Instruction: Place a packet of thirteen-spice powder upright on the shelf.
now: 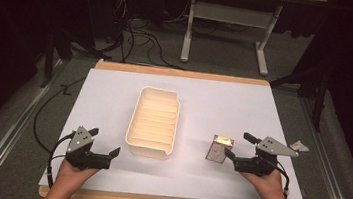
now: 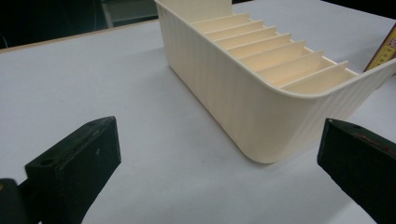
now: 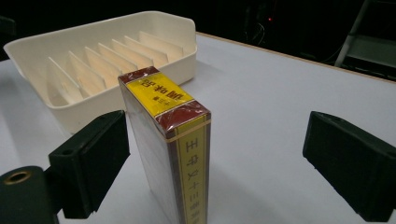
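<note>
Standing upright on the white counter (image 1: 205, 178), a small yellow-and-maroon box (image 3: 168, 140) is sitting between the spread jaws of the right tongs (image 1: 240, 148), touching neither; the left tongs (image 1: 104, 141) are gaping beside the cream divided tray (image 1: 154, 122).

Your right gripper (image 3: 212, 158) has its jaws spread wide, with a box (image 3: 170, 154) standing upright between them, close to the left jaw. Box top is yellow and dark red. Beyond it, a cream tray (image 3: 42, 46) with dividers rests on the white table (image 3: 280, 93).
</note>
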The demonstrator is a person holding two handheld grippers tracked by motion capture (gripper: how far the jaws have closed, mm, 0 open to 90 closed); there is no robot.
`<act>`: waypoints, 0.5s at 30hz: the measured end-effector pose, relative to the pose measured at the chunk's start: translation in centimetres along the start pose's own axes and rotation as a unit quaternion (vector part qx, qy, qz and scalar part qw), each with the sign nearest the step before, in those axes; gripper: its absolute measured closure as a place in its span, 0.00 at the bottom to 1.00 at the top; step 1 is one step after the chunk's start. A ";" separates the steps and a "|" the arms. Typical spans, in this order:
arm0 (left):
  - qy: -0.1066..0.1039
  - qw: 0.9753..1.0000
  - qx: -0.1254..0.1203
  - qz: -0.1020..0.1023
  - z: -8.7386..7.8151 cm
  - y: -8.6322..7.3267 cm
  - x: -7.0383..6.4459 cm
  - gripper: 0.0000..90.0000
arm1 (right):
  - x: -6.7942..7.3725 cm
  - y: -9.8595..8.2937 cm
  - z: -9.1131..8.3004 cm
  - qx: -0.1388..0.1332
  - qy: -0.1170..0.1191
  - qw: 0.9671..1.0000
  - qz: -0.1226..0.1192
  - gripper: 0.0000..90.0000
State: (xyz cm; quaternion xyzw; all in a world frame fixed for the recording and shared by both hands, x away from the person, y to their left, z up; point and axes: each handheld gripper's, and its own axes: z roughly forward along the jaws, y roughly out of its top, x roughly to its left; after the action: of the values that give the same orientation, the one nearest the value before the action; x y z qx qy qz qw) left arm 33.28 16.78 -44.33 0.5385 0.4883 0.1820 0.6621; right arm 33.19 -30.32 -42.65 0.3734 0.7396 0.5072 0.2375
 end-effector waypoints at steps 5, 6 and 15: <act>-0.003 1.000 0.003 0.002 -0.1 0.0 0.0 0.00 | 0.4 0.0 0.5 0.003 0.007 1.000 0.002 0.14; -0.003 1.000 0.002 0.003 0.0 0.0 0.0 0.00 | 0.5 0.0 0.7 0.006 0.009 1.000 -0.002 0.14; -0.006 1.000 0.004 0.012 0.0 -0.2 -0.1 0.01 | 0.9 0.0 2.3 0.025 0.029 0.999 -0.005 0.17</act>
State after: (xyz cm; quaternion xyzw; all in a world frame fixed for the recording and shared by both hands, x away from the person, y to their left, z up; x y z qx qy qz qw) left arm 33.17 16.70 -44.44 0.5482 0.4782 0.1847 0.6609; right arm 34.29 -28.26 -43.49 0.3612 0.7603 0.4977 0.2090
